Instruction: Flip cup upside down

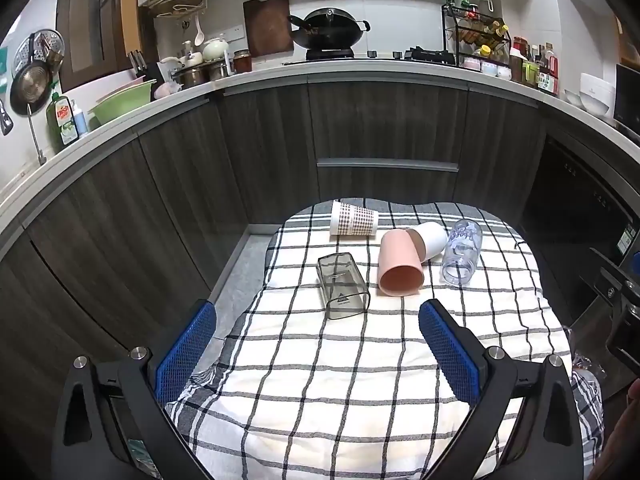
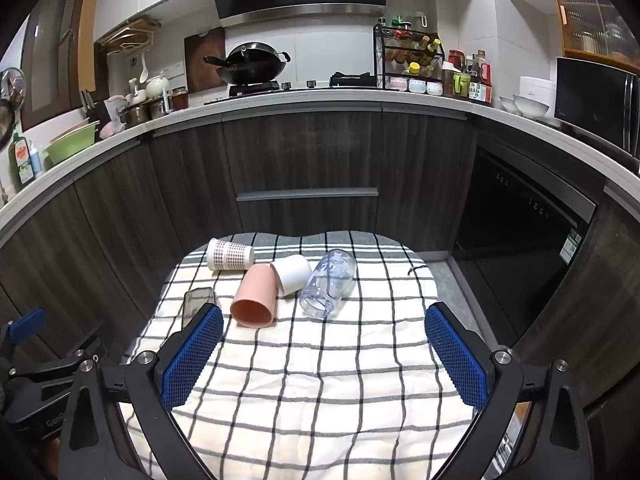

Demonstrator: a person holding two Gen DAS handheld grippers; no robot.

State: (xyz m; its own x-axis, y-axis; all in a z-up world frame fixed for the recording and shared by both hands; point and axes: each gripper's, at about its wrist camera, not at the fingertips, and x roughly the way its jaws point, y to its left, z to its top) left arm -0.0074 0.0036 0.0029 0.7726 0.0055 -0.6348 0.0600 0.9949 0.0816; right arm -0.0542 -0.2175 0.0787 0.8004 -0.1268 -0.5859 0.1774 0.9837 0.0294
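Several cups lie on their sides on a checked cloth (image 1: 320,380) (image 2: 320,380). A smoky square cup (image 1: 342,286) (image 2: 194,302), a pink cup (image 1: 400,266) (image 2: 256,296), a white cup (image 1: 430,240) (image 2: 292,274), a clear glass (image 1: 460,256) (image 2: 328,284) and a dotted paper cup (image 1: 354,218) (image 2: 230,255). My left gripper (image 1: 316,314) is open and empty, short of the square cup. My right gripper (image 2: 324,318) is open and empty, short of the clear glass; its left finger hides part of the square cup.
Dark wooden cabinets (image 1: 384,128) (image 2: 304,152) stand behind the table under a counter with a wok (image 1: 326,32), a spice rack (image 2: 408,56) and a green basin (image 1: 124,102). A black appliance (image 2: 520,216) is at the right. Grey floor lies on both sides.
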